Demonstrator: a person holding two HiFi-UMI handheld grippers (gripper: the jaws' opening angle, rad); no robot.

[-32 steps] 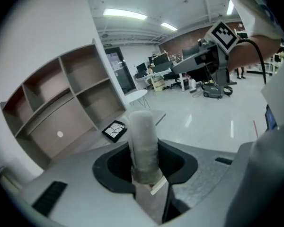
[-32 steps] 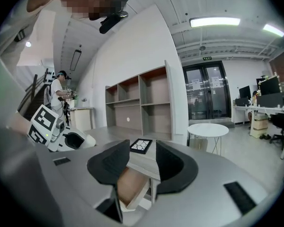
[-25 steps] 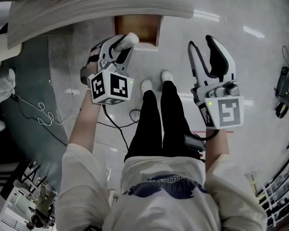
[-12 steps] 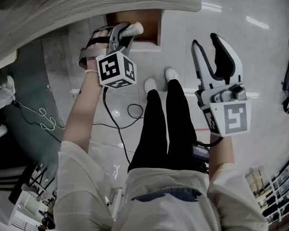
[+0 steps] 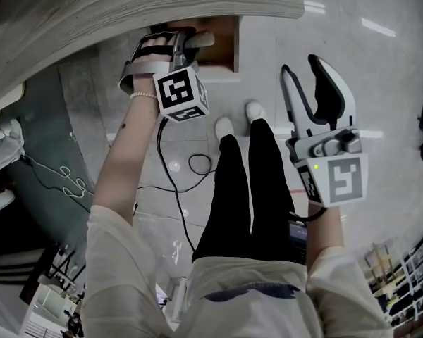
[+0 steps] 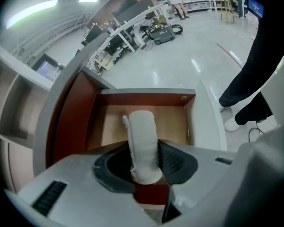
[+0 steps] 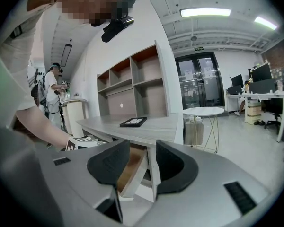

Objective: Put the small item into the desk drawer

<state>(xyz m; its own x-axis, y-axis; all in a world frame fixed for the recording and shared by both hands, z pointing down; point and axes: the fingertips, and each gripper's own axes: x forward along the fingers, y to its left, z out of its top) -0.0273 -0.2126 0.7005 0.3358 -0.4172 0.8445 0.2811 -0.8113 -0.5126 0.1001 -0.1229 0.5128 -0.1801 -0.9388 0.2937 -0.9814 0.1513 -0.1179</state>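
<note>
- Head view showed the pale wood-grain desk [image 5: 127, 5] across the far side, with the glossy grey floor [image 5: 381, 118] below and to its right.
- The person stood at the near side, dark-trousered legs [image 5: 240, 189] and white shoes between the two tools.
- The desk drawer [image 6: 109, 122] was pulled out under the desk's edge. Its reddish-brown walls and bare light wooden bottom showed in the left gripper view.
- The right gripper [image 5: 301, 69] was held over the floor, to the right of the drawer and well apart from it. Its jaws stood wide apart with nothing between them.
- The left gripper [image 5: 187, 42] was at the drawer's near edge, its jaws drawn partway in and pressing on a small item from both sides.
- That small item, a white cloth-like roll [image 6: 143, 141], stuck out ahead of the jaws over the drawer's open top, above the wooden bottom and not lying in it.
</note>
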